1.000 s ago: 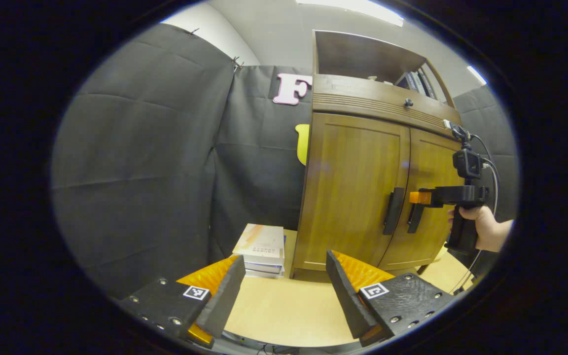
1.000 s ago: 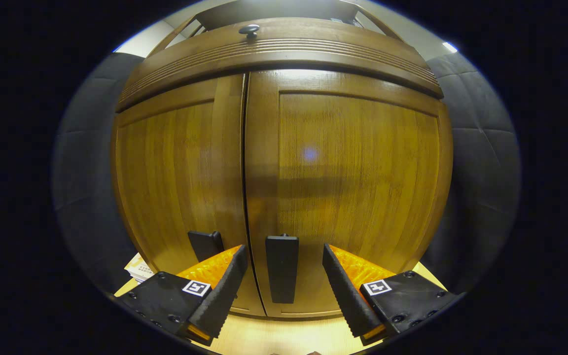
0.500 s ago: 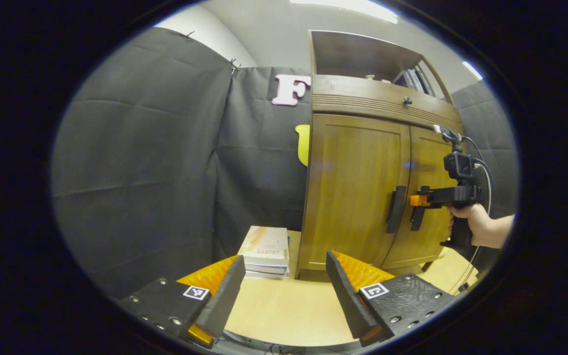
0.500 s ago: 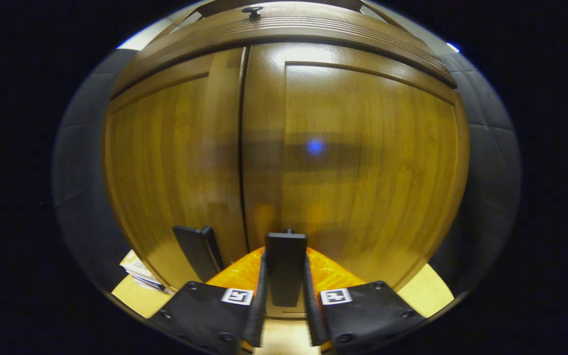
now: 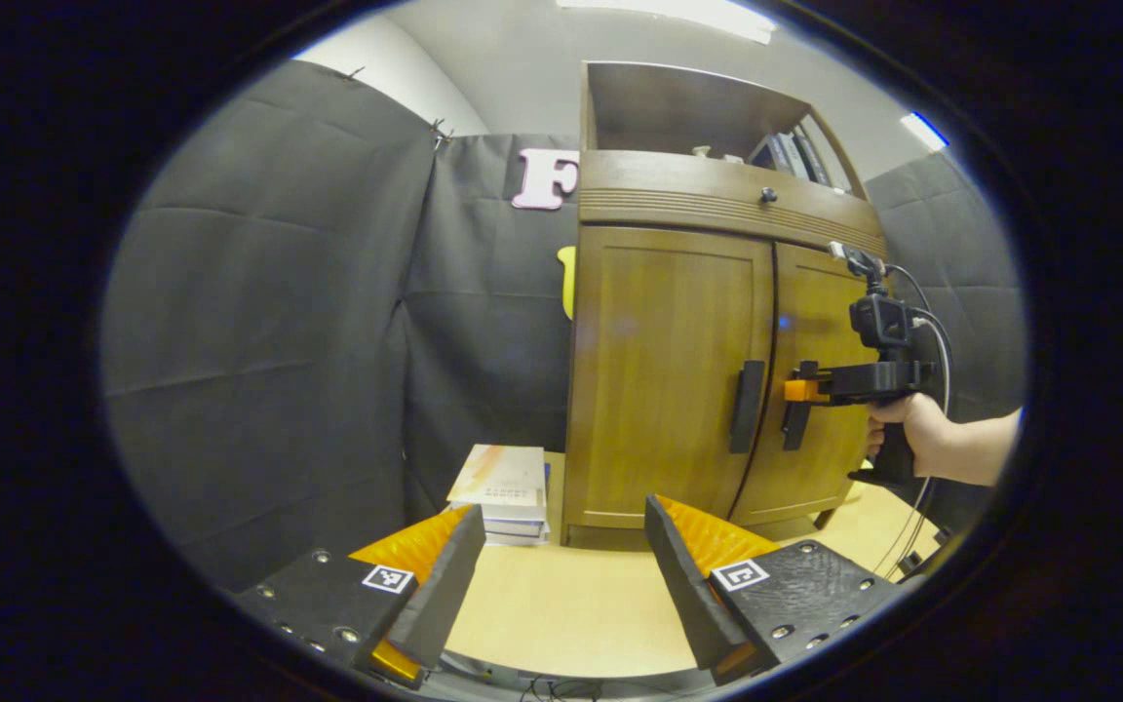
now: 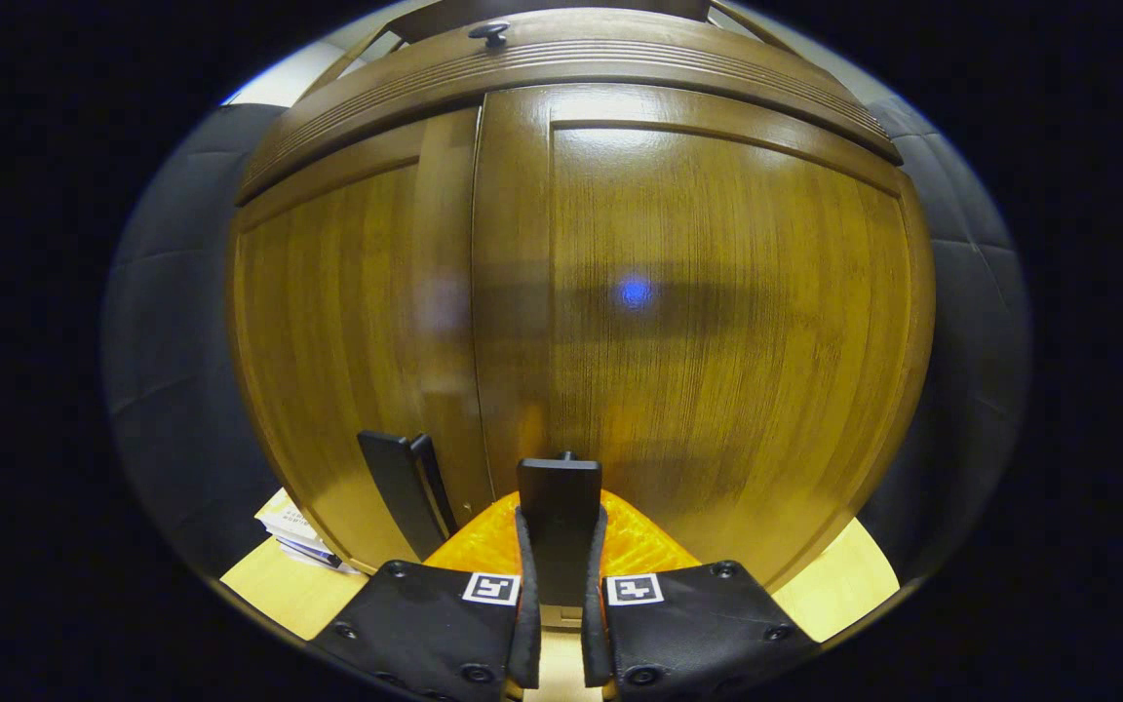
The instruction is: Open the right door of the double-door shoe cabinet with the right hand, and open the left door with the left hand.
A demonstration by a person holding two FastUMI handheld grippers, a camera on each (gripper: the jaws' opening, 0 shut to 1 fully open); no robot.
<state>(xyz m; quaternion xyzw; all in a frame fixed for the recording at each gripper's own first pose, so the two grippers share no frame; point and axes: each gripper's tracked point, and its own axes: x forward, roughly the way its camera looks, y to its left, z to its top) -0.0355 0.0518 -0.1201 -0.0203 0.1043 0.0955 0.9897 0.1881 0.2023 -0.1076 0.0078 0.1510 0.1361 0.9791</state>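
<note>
R gripper (image 6: 559, 624) jaws clamped on R door handle (image 6: 560, 526); L gripper (image 5: 561, 575) jaws apart.

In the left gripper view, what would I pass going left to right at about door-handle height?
Black cloth wall → left door → left handle → right handle → right gripper, shut on that handle → hand holding it.
</note>
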